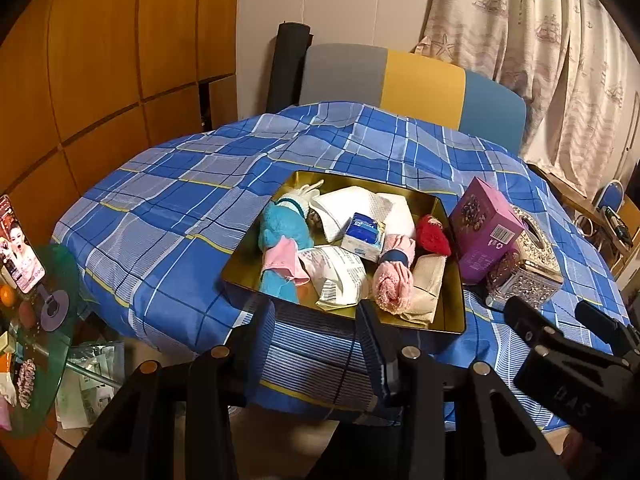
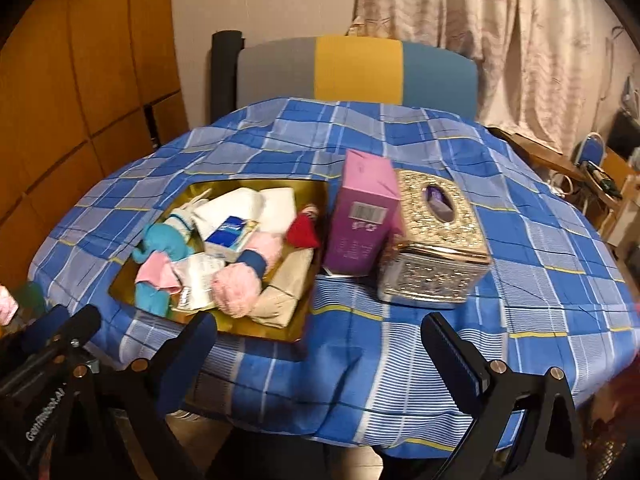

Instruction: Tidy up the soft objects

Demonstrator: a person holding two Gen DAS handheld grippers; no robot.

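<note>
A gold tray [image 1: 454, 312] [image 2: 120, 284] on the blue plaid tablecloth holds soft things: a turquoise plush toy [image 1: 282, 228] [image 2: 164, 242], a fluffy pink sock [image 1: 394, 280] [image 2: 236, 288], a red knitted piece [image 1: 432, 236] [image 2: 304, 230], white cloths [image 1: 360, 200], a tissue pack [image 1: 362, 234] [image 2: 226, 238] and a beige folded cloth [image 1: 426, 284] [image 2: 286, 288]. My left gripper [image 1: 316, 320] is open and empty at the tray's near edge. My right gripper [image 2: 316, 344] is open and empty over the table's near edge.
A purple carton [image 1: 484, 228] [image 2: 360, 224] and a silver tissue box [image 1: 528, 264] [image 2: 436, 236] stand right of the tray. A striped chair [image 1: 420, 84] [image 2: 356, 68] is behind the table. A green glass side table [image 1: 60, 320] with a phone [image 1: 20, 244] stands at the left.
</note>
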